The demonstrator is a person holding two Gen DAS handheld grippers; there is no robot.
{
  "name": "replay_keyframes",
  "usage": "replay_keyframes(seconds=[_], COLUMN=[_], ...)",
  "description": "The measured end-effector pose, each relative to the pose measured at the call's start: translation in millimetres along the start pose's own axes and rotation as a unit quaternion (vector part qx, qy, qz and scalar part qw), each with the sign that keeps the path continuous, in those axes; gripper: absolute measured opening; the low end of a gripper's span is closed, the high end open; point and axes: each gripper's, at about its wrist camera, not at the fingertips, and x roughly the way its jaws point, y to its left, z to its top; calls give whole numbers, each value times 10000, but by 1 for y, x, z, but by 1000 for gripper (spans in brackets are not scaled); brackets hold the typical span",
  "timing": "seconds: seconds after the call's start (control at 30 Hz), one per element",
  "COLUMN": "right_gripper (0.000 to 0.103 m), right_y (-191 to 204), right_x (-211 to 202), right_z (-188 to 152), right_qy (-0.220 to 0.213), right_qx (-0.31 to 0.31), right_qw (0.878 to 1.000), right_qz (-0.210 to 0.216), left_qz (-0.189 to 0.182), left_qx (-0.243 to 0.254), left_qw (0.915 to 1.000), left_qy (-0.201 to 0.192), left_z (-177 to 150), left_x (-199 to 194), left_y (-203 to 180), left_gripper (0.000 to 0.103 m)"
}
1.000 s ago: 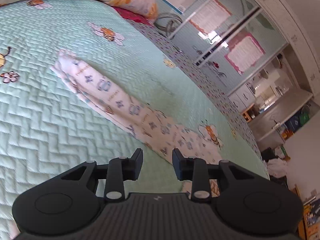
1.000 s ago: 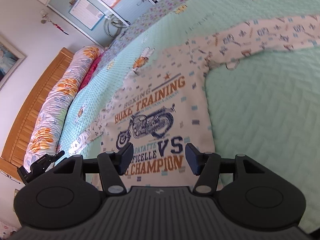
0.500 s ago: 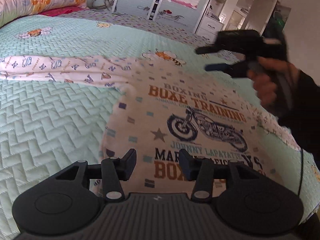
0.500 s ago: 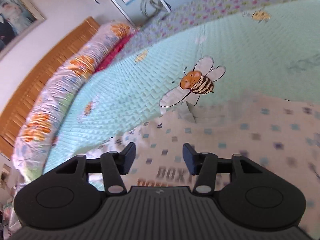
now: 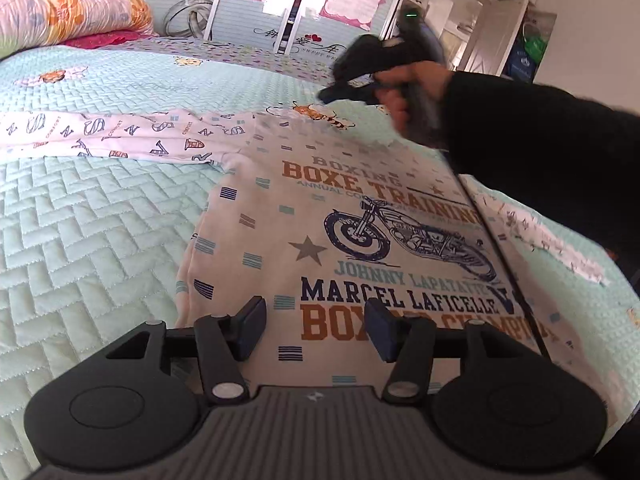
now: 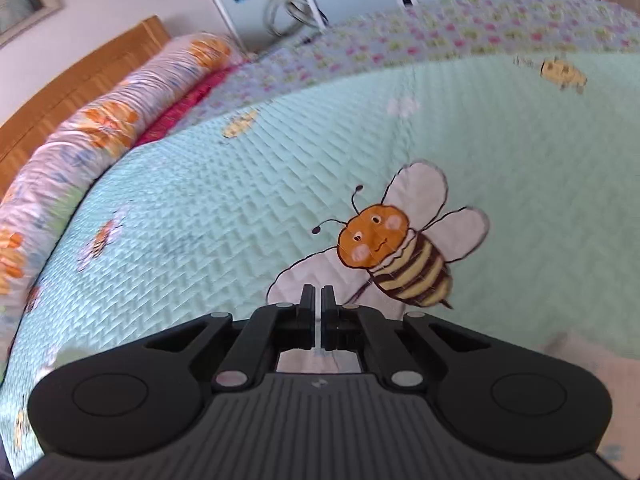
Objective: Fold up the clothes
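Note:
A cream shirt (image 5: 360, 240) with a motorbike print lies flat, front up, on the mint quilted bedspread (image 5: 80, 240). Its patterned sleeves stretch out left (image 5: 120, 136) and right (image 5: 552, 240). My left gripper (image 5: 316, 328) hovers over the shirt's near hem. Its jaws are opening, and only flat cloth lies below them. A hand in a black sleeve (image 5: 540, 140) holds my right gripper (image 5: 340, 94) over the collar end. In the right wrist view that gripper (image 6: 318, 296) is shut beside a bee print (image 6: 396, 252). I see no cloth pinched. A corner of the shirt (image 6: 580, 360) shows at lower right.
A long floral pillow (image 5: 60, 12) and a red cushion (image 5: 108, 38) lie along the wooden headboard (image 6: 80, 76). Wardrobe doors with posters (image 5: 280, 0) stand beyond the bed's far edge. A black cable (image 5: 500, 248) hangs across the shirt from the right gripper.
The left view swung from the left sleeve to the shirt's front and its jaws widened. The right gripper travelled from the hem to the collar end and closed.

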Motion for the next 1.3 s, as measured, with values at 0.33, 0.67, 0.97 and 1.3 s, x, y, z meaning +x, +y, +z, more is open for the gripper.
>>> replay_keyframes(seconds=[0.33,0.67,0.97,1.3], right_gripper=[0,35,6,7], right_y=[-8,-32,-178,-98], right_x=[37,-66,-79,-28], right_z=[-40,-29,-30,-45], right_qy=[588,-32,-399,338], right_qx=[-204,-388,1340,-205], right_qw=[9979,9989,9805,9984], right_qz=[-193,-247,-1380,-399], left_qz=[177,69,135,160], left_qx=[423,330,454,570], left_qw=[9988,9993,9987,9981], left_qy=[-150,-159,-165,-170], left_z=[-7,-7,-9,-11], left_x=[4,4,5,6], left_y=[-17,-12,-16,-19], left_gripper=[67,70,71,74])
